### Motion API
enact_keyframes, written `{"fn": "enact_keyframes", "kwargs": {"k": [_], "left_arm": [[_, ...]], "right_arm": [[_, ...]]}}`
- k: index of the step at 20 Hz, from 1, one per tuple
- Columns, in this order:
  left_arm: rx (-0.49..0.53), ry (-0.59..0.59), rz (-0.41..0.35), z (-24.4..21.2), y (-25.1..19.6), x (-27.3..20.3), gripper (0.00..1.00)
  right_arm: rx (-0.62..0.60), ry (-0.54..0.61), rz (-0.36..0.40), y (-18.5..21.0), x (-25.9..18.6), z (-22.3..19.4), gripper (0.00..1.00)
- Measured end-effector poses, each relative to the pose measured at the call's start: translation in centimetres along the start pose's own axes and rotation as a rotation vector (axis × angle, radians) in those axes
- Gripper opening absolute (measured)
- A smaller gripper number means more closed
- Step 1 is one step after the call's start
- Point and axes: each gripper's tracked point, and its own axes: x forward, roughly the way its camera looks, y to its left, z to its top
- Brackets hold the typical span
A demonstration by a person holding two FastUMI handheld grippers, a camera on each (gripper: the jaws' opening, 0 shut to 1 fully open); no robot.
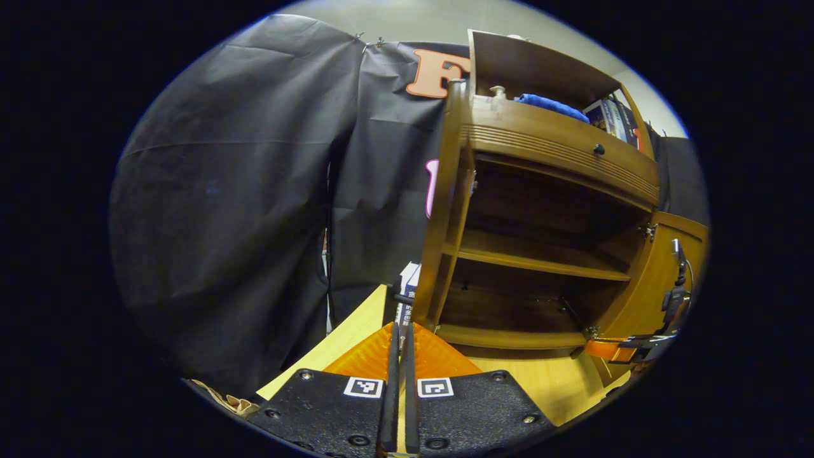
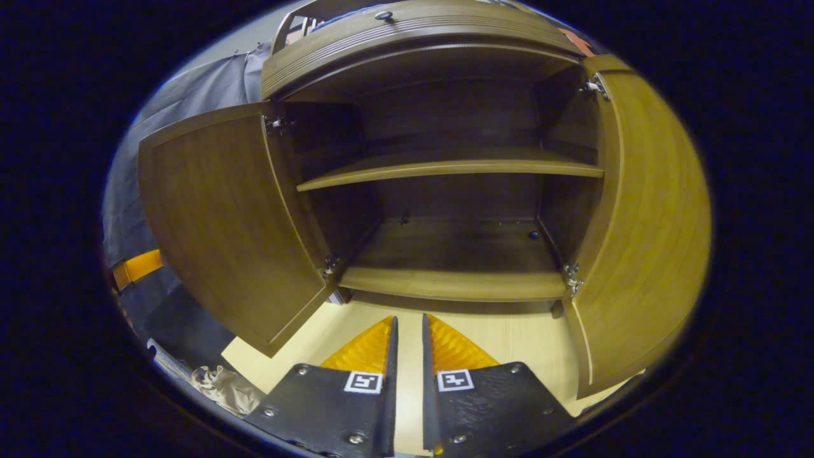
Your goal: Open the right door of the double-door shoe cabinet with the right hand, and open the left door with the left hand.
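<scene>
The shoe cabinet (image 2: 445,254) stands wide open on the pale counter (image 2: 502,343). In the right gripper view its left door (image 2: 222,222) swings out toward nine o'clock and its right door (image 2: 642,229) toward three o'clock, with one shelf (image 2: 445,166) crossing the dark, bare interior. The right gripper (image 2: 407,331) sits at six o'clock, its jaws a narrow slit apart with nothing between them — pointing at the cabinet floor's front edge, clear of both doors. In the left gripper view the left gripper (image 1: 400,331) at six o'clock has its jaws pressed nearly together around what looks like the thin edge of the left door (image 1: 445,210), seen edge-on and rising toward twelve; whether both fingers truly press on it I cannot tell. The right door (image 1: 655,280) hangs open at three o'clock, the right gripper (image 1: 626,350) just beside its lower edge. A drawer (image 1: 559,146) with a small knob (image 1: 598,149) tops the cabinet — a blue cloth (image 1: 550,105) lies above it.
</scene>
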Motion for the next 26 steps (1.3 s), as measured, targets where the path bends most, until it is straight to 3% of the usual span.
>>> {"fn": "enact_keyframes", "kwargs": {"k": [8,15,19,20,21,26], "left_arm": [[0.107,-0.044,-0.172,2.2,-8.8,-0.6,0.06],[0.22,-0.124,-0.391,5.0,-18.7,0.6,0.05],[0.222,-0.184,-0.51,7.1,-24.0,0.9,0.05],[0.221,-0.198,-0.531,7.7,-25.0,0.9,0.0],[0.221,-0.212,-0.548,8.2,-25.8,0.8,0.05],[0.189,-0.285,-0.588,11.4,-27.8,-0.1,0.05]], "right_arm": [[-0.037,-0.08,-0.047,-2.0,-2.3,2.4,0.17],[-0.045,-0.273,-0.133,-5.4,-7.8,9.9,0.17],[-0.026,-0.393,-0.195,-7.1,-11.6,14.4,0.17],[-0.027,-0.419,-0.208,-7.3,-12.7,15.1,0.17],[-0.03,-0.439,-0.221,-7.5,-13.6,15.8,0.17],[-0.056,-0.54,-0.282,-7.8,-18.1,18.6,0.17]]}}
